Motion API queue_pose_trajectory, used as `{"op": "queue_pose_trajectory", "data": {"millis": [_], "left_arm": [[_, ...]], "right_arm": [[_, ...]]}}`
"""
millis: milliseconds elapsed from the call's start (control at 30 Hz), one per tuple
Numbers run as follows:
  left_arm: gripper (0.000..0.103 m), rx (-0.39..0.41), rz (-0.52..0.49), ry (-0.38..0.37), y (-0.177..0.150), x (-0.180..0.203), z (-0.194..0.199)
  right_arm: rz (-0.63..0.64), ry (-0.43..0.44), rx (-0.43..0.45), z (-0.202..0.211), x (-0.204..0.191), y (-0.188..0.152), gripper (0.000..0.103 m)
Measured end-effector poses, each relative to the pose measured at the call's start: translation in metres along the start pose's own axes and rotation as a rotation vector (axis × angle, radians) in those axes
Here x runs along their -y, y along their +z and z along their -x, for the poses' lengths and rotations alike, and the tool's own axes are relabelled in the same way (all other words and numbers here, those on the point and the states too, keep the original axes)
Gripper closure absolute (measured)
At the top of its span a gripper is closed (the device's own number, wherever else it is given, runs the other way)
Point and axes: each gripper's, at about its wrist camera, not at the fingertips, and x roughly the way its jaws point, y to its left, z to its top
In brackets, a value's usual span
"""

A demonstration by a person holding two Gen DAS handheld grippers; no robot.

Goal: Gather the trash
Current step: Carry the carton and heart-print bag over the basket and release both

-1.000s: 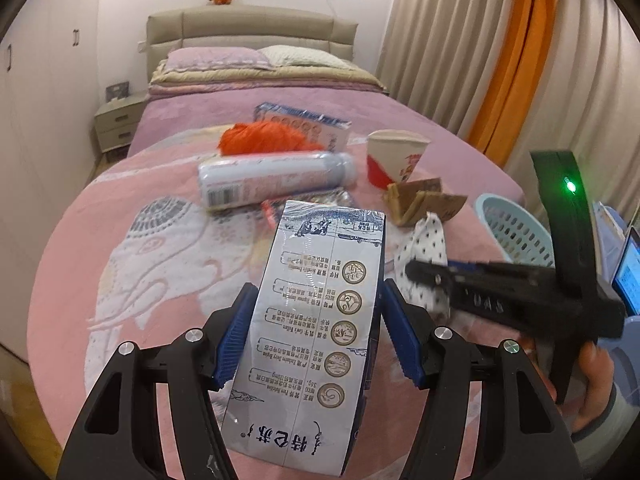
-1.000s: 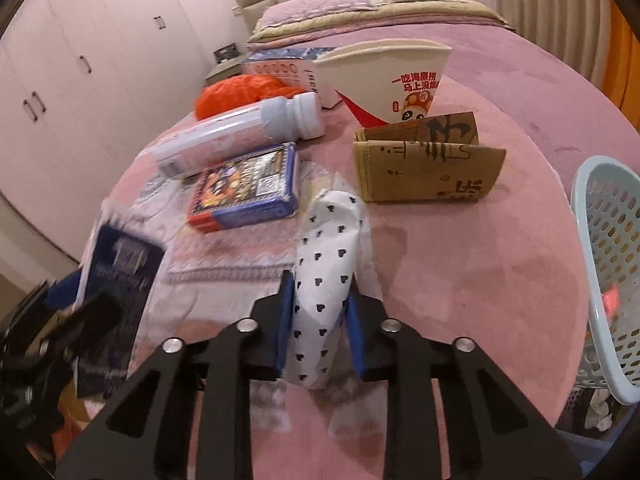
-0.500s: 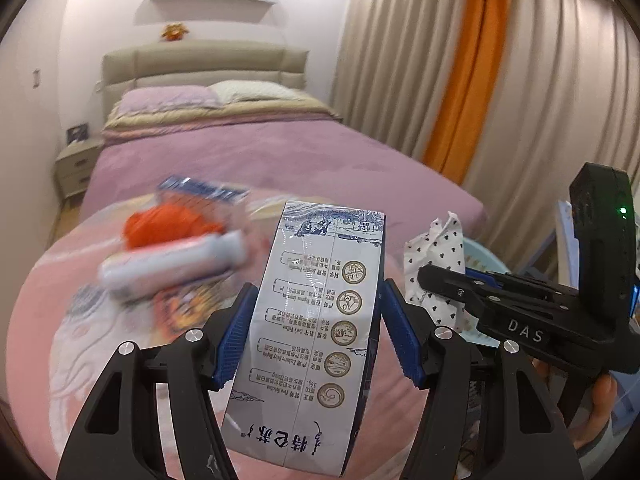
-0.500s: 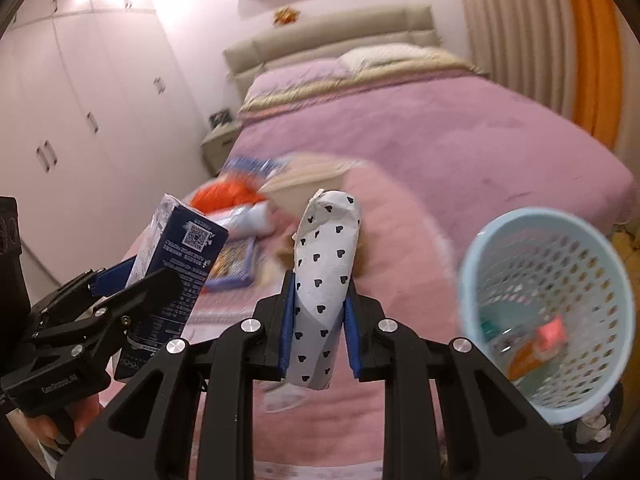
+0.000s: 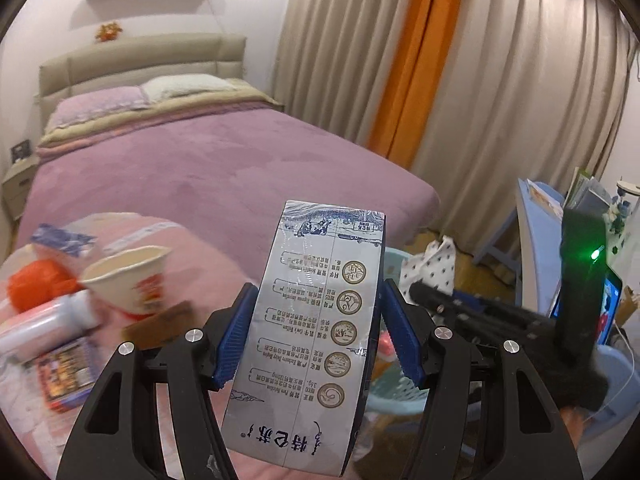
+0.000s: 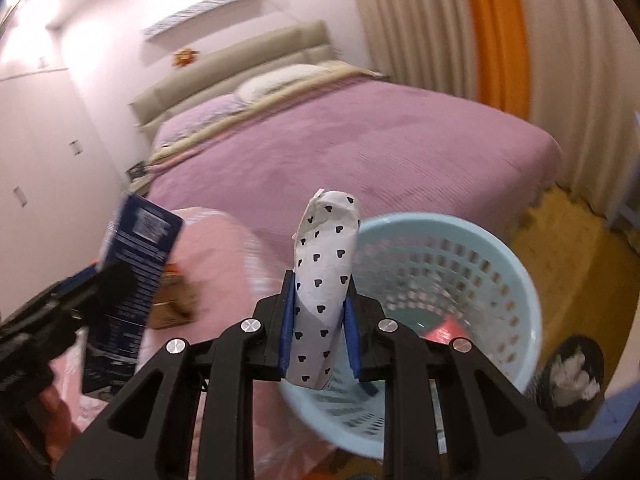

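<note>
My left gripper [image 5: 316, 340] is shut on a blue-and-white milk carton [image 5: 316, 320], held upright in the air; the carton also shows in the right wrist view [image 6: 128, 272]. My right gripper [image 6: 318, 320] is shut on a white wad of paper with black hearts [image 6: 324, 280], held just above the near rim of a light-blue mesh trash basket [image 6: 516, 280]. The basket holds some trash. In the left wrist view the right gripper [image 5: 424, 292] with the paper [image 5: 432, 268] is to the right, over the basket [image 5: 396, 392].
On the pink blanket at left lie a paper cup [image 5: 132, 276], a white bottle [image 5: 44, 324], an orange bundle [image 5: 36, 284], a blue pack [image 5: 64, 368] and a cardboard piece [image 5: 160, 320]. Bed [image 6: 360, 148] behind, curtains right, a blue desk [image 5: 532, 240] at far right.
Both grippers have swung right, away from the blanket's trash toward the basket. The basket is now directly under the right gripper's paper. Both holds are unchanged.
</note>
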Motion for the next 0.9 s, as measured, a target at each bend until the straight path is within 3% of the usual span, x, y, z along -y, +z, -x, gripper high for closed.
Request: {"op": "queue_pose_trajectory", "data": {"millis": [233, 400, 467, 500, 567, 600, 900], "left_arm": [[0.042, -0.076, 0.029, -0.055, 0.006, 0.02, -0.06], [0.041, -0.113, 0.039, -0.062, 0.001, 0.026, -0.088], [0.038, -0.12, 0.044, -0.073, -0.001, 0.027, -0.093], [0.036, -0.124, 0.048, -0.084, -0.002, 0.027, -0.095], [0.035, -0.121, 0.048, -0.098, -0.005, 0.027, -0.093], [0.035, -0.12, 0.044, -0.106, -0.005, 0.028, -0.093], [0.035, -0.077, 0.036, -0.116, -0.012, 0.018, -0.061]], "right_arm": [[-0.101, -0.065, -0.113, -0.041, 0.055, -0.009, 0.084], [-0.125, -0.096, -0.166, -0.056, 0.07, -0.017, 0.083], [-0.135, -0.103, -0.182, -0.06, 0.075, -0.019, 0.078], [-0.139, -0.1, -0.187, -0.061, 0.077, -0.019, 0.076], [-0.143, -0.114, -0.188, -0.061, 0.081, -0.021, 0.061], [-0.14, -0.128, -0.183, -0.059, 0.079, -0.021, 0.058], [-0.127, -0.135, -0.128, -0.046, 0.072, -0.015, 0.058]]}}
